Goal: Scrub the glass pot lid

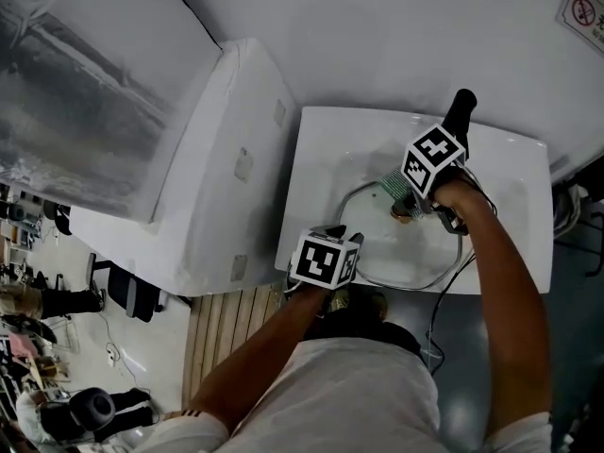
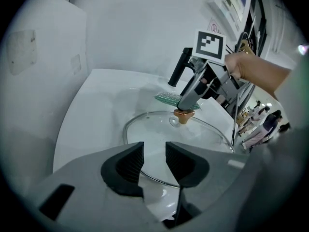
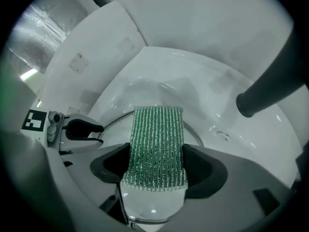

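The glass pot lid (image 1: 420,253) lies in the white sink (image 1: 321,149), its copper-coloured knob (image 1: 404,213) upward. My right gripper (image 3: 157,159) is shut on a green scrubbing sponge (image 3: 158,144), which it holds just above the lid beside the knob (image 2: 184,115). The sponge (image 1: 392,185) sits flat at the lid's far side. My left gripper (image 2: 154,156) hovers over the lid's near rim (image 2: 133,151). A narrow gap shows between its jaws, with only glass seen through it. In the right gripper view the left gripper (image 3: 89,132) rests at the lid's rim (image 3: 112,122).
A black faucet (image 1: 461,111) rises at the sink's back edge, close behind my right gripper. The drain (image 3: 223,135) lies past the lid. A white appliance (image 1: 236,159) stands against the sink's left side. A black cable (image 1: 444,300) hangs off the sink's front.
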A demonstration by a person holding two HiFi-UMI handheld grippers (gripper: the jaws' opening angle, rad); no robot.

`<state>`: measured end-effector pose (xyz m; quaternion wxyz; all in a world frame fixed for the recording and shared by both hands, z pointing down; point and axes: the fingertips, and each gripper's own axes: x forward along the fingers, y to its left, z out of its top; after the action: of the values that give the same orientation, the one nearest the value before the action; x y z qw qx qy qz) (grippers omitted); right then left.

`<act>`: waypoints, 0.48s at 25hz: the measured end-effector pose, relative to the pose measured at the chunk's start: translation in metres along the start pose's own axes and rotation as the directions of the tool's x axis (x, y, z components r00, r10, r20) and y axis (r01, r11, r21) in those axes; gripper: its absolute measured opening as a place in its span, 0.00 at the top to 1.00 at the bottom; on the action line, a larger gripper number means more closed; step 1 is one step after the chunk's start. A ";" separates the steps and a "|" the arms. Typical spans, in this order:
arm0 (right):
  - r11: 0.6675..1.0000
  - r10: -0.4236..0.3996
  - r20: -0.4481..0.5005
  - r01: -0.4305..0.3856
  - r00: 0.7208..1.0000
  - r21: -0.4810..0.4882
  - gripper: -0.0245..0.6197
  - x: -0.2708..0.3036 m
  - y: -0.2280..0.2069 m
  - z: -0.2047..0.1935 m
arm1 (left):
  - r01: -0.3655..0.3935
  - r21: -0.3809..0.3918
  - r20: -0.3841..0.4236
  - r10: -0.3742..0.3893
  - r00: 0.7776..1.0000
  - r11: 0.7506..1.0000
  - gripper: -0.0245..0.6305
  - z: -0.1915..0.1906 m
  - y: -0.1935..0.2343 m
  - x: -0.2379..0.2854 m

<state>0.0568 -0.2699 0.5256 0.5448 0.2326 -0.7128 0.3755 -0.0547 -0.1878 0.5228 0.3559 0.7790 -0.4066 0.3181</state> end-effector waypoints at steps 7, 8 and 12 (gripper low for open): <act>1.000 0.016 0.077 -0.017 0.997 0.004 0.44 -0.009 0.005 -0.009 | 0.005 -0.001 0.011 -0.005 1.000 1.000 0.74 0.003 -0.001 0.001; 1.000 0.009 0.086 -0.007 0.996 -0.021 0.44 -0.012 0.009 -0.009 | 0.006 -0.003 0.013 -0.006 1.000 1.000 0.74 0.003 -0.001 0.002; 0.982 -0.043 0.084 0.058 0.996 -0.178 0.44 -0.022 0.034 -0.007 | 0.009 -0.020 0.024 -0.008 1.000 1.000 0.74 0.003 0.000 0.000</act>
<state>0.0420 -0.2450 0.4959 0.5442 0.2151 -0.7589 0.2857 -0.0538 -0.1897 0.5212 0.3601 0.7808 -0.4107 0.3033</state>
